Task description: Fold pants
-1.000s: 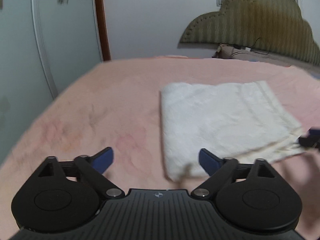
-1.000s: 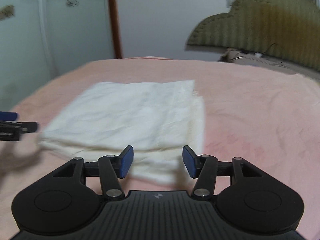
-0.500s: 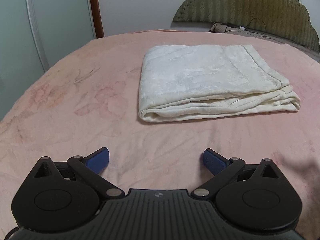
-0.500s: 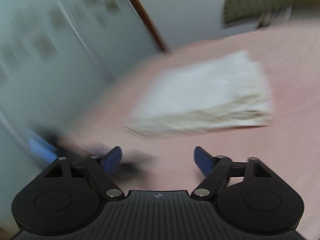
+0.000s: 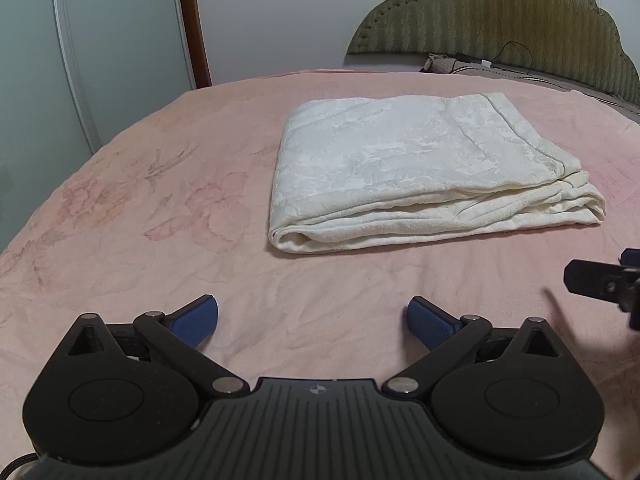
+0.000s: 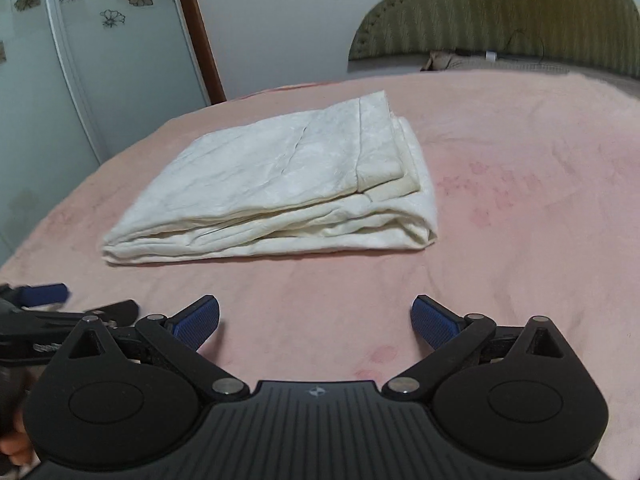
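The cream-white pants [image 5: 416, 168] lie folded into a flat rectangular stack on the pink bedspread [image 5: 160, 216], also seen in the right wrist view as the pants [image 6: 288, 176]. My left gripper [image 5: 313, 320] hovers over bare bedspread short of the stack's near edge, open with nothing between its blue pads. My right gripper [image 6: 315, 320] sits likewise short of the stack, its jaws still opening wide with nothing between them. Each gripper shows at the other view's edge: the right one [image 5: 612, 284], the left one [image 6: 44, 300].
An olive padded headboard [image 5: 500, 28] stands at the back right, with a pillow and a cable [image 5: 516, 52] below it. A frosted sliding door [image 5: 100, 48] with flower decals and a brown door frame [image 5: 192, 20] lie to the left. A white wall is behind.
Both grippers have drawn back from the folded pants and sunk toward the bedspread. The right gripper's jaws spread from half closed to wide and let go of the cloth edge.
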`<state>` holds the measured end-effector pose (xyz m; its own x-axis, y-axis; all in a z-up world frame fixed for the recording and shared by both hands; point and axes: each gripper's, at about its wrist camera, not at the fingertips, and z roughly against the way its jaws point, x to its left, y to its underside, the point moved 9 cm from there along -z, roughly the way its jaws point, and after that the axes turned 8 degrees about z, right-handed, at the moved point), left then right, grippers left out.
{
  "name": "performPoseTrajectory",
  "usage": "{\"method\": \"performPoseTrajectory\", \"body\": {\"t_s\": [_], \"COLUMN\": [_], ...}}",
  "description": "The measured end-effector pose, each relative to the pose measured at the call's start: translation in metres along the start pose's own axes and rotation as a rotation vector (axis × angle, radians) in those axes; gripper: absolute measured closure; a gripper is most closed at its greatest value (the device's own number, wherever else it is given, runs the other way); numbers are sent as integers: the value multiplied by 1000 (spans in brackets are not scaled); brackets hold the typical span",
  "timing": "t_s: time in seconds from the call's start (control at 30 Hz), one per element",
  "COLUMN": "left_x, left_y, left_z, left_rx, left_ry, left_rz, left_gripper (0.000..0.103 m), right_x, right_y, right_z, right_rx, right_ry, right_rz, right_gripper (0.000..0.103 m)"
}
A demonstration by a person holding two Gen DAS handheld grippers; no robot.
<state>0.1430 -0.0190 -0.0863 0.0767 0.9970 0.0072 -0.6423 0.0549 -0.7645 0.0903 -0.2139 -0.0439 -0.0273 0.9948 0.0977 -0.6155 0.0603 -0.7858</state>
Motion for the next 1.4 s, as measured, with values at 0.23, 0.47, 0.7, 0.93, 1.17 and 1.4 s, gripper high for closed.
{"method": "performPoseTrajectory", "body": {"t_s": [0.23,0.47,0.7,0.93,1.17,1.4], "left_x": [-8,-7,-7,-5,-5,-5], "left_y": [-2,-1,1,1,1,2], "left_z": [-2,-9,-9,-10,-10,-10], "left_rx": [-2,4,-7,-2,-2,-1], "left_ry": [8,18,9,19,19,21], "left_rz": [-5,52,63,78,78,82], "left_gripper": [0,0,0,0,0,0], "right_x": [8,6,5,5,5,8], "right_y": [6,10,12,13,12,13], "right_z": [-9,-12,-11,-12,-12,-11], "right_rx": [16,40,45,46,47,36], "right_ry": [62,92,89,91,93,92], "right_rz": [129,137,124,128,130,155], "right_gripper": [0,0,0,0,0,0]}}
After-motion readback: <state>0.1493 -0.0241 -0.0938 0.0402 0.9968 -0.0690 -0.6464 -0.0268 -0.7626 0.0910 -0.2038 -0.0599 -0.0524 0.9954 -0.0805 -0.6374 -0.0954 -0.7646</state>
